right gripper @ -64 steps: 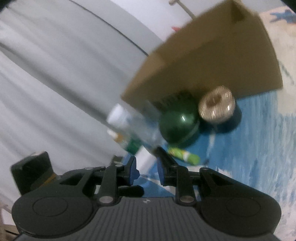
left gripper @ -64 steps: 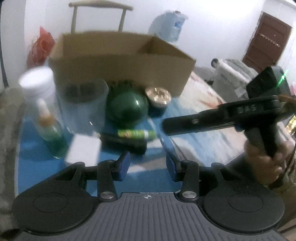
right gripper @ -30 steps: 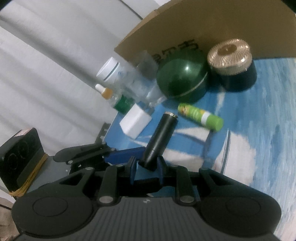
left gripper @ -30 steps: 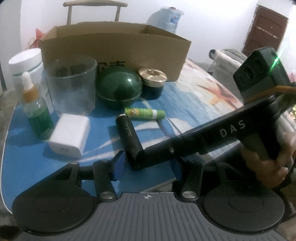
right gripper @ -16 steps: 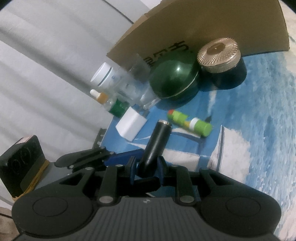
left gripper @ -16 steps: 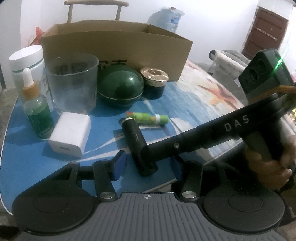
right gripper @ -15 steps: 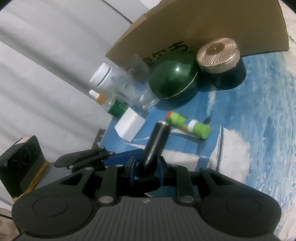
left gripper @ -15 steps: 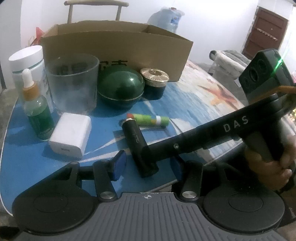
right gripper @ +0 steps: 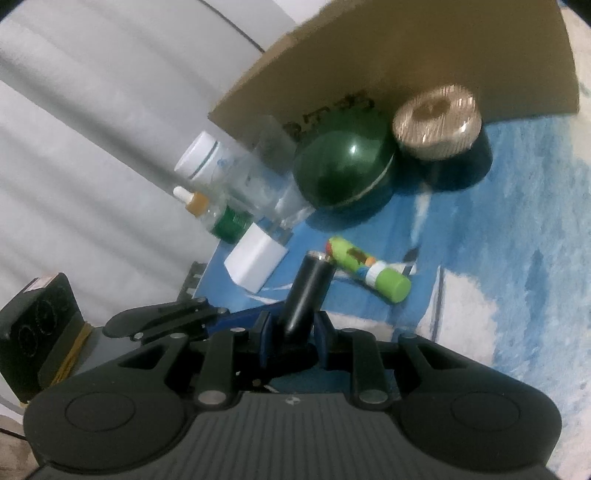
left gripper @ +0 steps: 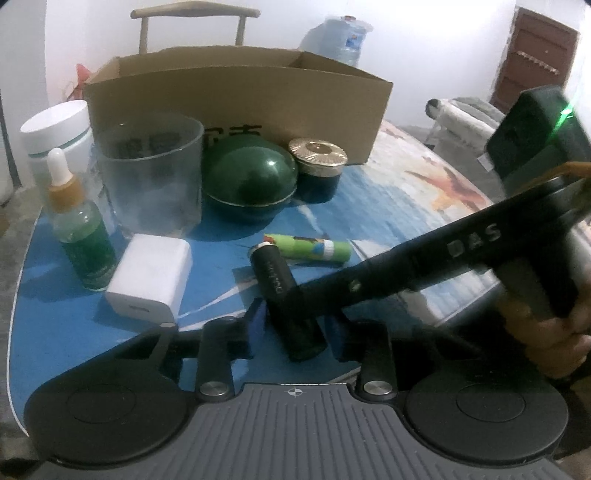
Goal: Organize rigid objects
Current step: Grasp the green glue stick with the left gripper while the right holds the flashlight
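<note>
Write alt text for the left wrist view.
A black tube lies between the left gripper fingers, whose jaws have just been closing, while the right gripper reaches in from the right and clamps it. Behind on the blue mat: a white charger, dropper bottle, glass, green dome, gold-lidded jar, and cardboard box.

A wooden chair back (left gripper: 192, 16) with a curved top bar stands behind everything, against the white wall (left gripper: 277, 26). A big clear blue water bottle (left gripper: 341, 38) sits near it to the right, and a red bag (left gripper: 79, 79) peeks out at the left. Far off on the right there is a dark brown door (left gripper: 532, 59), and below it a grey and white bundle of cloth (left gripper: 461, 114) lies in a heap.
</note>
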Motion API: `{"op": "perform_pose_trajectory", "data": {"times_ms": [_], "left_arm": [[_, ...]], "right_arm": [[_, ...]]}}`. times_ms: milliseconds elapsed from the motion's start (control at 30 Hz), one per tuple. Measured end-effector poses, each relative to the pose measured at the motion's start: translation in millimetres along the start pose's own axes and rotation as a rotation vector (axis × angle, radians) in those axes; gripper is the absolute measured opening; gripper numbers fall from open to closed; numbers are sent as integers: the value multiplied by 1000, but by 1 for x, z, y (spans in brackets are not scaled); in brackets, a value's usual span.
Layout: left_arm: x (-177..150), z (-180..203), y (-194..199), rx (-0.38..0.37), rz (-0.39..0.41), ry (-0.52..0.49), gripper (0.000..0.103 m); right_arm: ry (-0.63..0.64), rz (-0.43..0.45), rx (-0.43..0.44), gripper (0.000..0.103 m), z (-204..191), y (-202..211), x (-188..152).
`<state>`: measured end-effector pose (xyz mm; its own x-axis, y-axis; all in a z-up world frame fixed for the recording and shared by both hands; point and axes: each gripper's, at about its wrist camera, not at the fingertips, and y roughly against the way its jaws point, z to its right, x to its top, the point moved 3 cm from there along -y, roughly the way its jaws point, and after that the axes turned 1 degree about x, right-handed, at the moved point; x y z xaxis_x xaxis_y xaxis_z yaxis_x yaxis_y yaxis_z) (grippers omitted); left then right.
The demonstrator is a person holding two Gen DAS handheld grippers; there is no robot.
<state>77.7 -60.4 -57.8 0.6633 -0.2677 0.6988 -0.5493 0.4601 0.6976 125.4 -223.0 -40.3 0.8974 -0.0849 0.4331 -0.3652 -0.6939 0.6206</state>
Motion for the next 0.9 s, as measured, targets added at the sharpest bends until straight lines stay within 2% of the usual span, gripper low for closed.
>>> {"op": "perform_pose_trajectory", "data": {"times_ms": [200, 400, 500, 700, 900], "left_arm": [[2, 0, -1, 6, -3, 10, 31], [2, 1, -2, 12, -6, 11, 31], [2, 0, -2, 9, -6, 13, 31], [3, 1, -3, 2, -5, 11, 31], [3, 2, -4, 4, 0, 3, 31]], "right_arm": [[134, 105, -138, 27, -10, 24, 13], [184, 100, -240, 27, 1, 18, 21], [172, 73, -234, 27, 6, 14, 18], [137, 36, -167, 27, 3, 14, 5], [135, 28, -146, 27, -2, 11, 1]]}}
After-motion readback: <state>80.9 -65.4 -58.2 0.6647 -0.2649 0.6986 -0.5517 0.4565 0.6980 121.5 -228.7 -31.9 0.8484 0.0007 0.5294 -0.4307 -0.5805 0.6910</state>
